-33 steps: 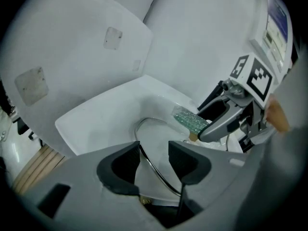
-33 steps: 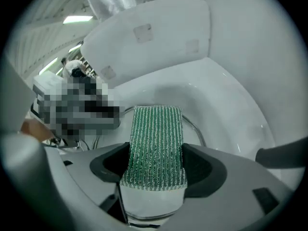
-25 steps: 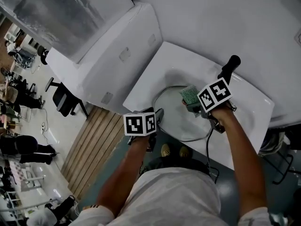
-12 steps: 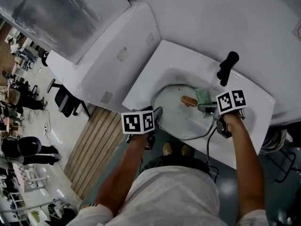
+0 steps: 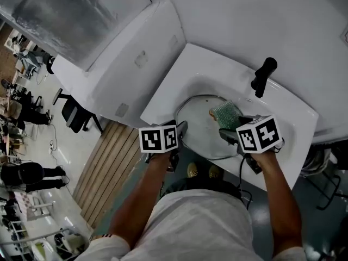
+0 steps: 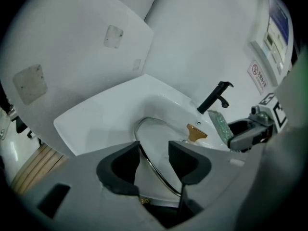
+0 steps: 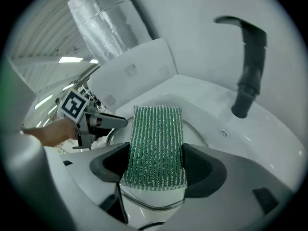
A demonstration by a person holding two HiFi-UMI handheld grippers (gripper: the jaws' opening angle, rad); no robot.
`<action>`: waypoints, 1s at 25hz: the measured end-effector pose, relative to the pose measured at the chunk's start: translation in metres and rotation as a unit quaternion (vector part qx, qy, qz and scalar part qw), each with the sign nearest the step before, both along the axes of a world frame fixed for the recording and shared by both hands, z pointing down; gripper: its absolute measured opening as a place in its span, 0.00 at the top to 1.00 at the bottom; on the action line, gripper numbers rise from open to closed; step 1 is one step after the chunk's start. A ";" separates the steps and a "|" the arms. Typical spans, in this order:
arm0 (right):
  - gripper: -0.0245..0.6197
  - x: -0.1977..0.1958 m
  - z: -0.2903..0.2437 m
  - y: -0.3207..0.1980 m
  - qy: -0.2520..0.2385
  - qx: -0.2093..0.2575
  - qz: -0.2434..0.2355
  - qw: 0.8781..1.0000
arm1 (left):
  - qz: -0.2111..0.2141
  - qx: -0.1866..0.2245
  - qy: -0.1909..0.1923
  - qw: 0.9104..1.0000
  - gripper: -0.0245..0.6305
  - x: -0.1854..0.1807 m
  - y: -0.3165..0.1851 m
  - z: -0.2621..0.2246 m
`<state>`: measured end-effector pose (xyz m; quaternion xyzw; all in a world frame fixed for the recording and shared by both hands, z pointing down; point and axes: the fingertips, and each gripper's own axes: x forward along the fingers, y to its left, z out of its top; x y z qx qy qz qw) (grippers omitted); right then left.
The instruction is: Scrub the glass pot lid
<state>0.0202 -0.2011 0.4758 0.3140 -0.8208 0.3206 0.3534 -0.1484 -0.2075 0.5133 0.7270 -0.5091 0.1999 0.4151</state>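
The glass pot lid (image 5: 200,134) with a steel rim lies tilted in the white sink (image 5: 179,75); its tan knob (image 5: 213,113) shows near the middle. My left gripper (image 5: 181,129) is at the lid's near-left rim and shut on it; in the left gripper view the rim (image 6: 159,174) runs between the jaws of that gripper (image 6: 154,150). My right gripper (image 5: 229,126) is shut on a green scrub pad (image 5: 225,113), held over the lid's right part beside the knob. The right gripper view shows the green scrub pad (image 7: 156,143) clamped upright in my right gripper (image 7: 156,160), with the lid rim (image 7: 147,202) below.
A black faucet (image 5: 263,75) stands at the sink's back right. White wall panels (image 5: 136,58) rise to the left and behind. Wooden floor slats (image 5: 106,162) lie at the lower left, with chairs and people farther off. The person's shoes (image 5: 198,172) show under the sink's front edge.
The right gripper swept the scrub pad right across the lid, uncovering the knob, then came back toward the near side. The left gripper has stayed on the rim.
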 end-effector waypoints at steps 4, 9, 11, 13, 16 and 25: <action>0.44 -0.038 -0.001 0.027 0.053 0.029 -0.074 0.995 | 0.000 0.000 0.001 1.000 0.66 0.000 0.000 -0.001; 0.44 -0.062 0.015 0.043 0.094 0.037 -0.123 0.987 | -0.001 0.000 0.001 1.000 0.66 0.000 0.000 0.000; 0.44 -0.066 0.020 0.044 0.098 0.038 -0.128 0.986 | 0.000 0.000 0.002 1.000 0.66 0.000 0.000 0.000; 0.44 -0.066 0.021 0.044 0.094 0.036 -0.126 0.987 | 0.002 0.000 0.002 1.000 0.66 0.000 0.000 0.001; 0.44 -0.064 0.021 0.048 0.082 0.028 -0.126 0.988 | 0.004 -0.001 0.002 1.000 0.66 -0.001 0.000 0.000; 0.44 -0.031 0.007 0.047 0.046 0.064 -0.110 0.991 | 0.009 0.000 0.000 1.000 0.66 0.000 0.000 0.000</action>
